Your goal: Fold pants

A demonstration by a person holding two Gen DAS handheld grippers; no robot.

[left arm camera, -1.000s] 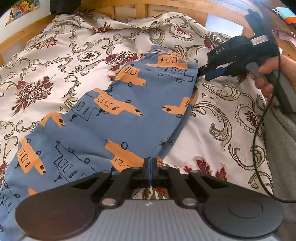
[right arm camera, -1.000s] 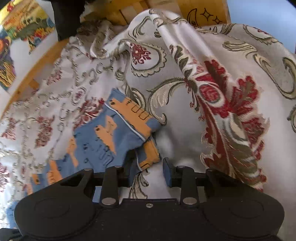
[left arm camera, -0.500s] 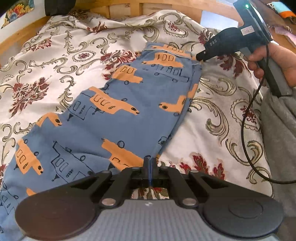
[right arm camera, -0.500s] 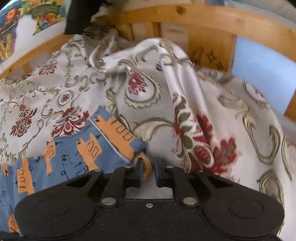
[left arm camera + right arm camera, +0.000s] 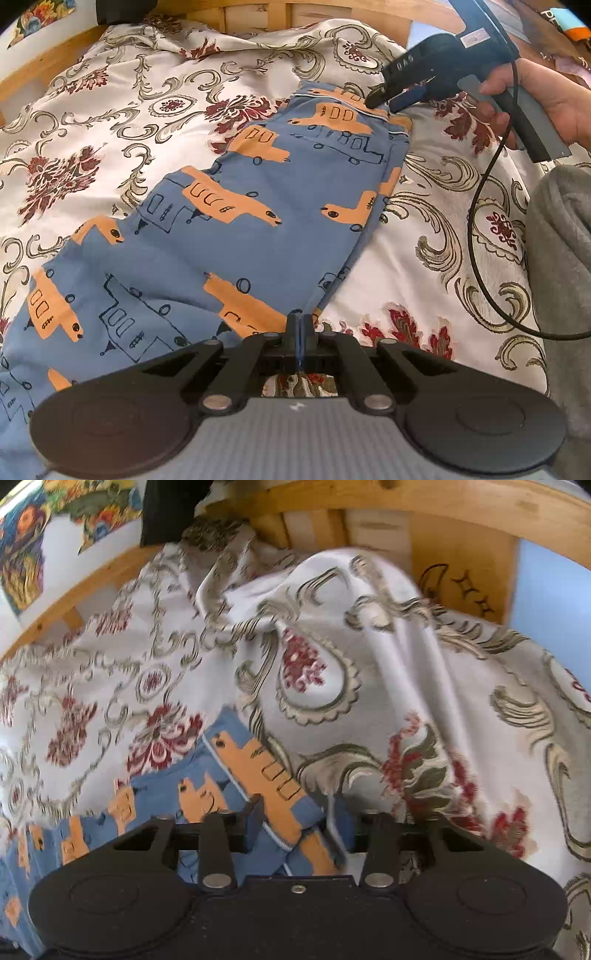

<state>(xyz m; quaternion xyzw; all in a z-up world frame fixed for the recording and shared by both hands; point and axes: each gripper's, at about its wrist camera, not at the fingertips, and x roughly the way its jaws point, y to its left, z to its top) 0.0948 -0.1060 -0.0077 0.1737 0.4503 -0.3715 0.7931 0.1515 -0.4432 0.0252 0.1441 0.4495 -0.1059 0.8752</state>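
Pants in blue cloth printed with orange trucks lie spread on a bed, over a cream bedspread patterned with grey scrolls and dark red flowers. They run from the lower left corner of the left wrist view up to the waistband near the top centre. Their right edge is a long fold line that slants down to the left claw, whose fingers are pressed together on that edge of the cloth.

At the far end, the right claw has its fingers spread apart, with the waistband corner bunched between them; its left finger touches the cloth. Whether the right finger does is not clear. In the left wrist view the tool's body shows a small grey label and pale letters, neither sharp enough to read. A hand grips its handle, and a black cable loops down over the bedspread.

A wooden bed frame closes off the far side, with a moon and stars marked on one panel. Bare bedspread lies open to the left and right of the pants. Grey fabric fills the right margin.
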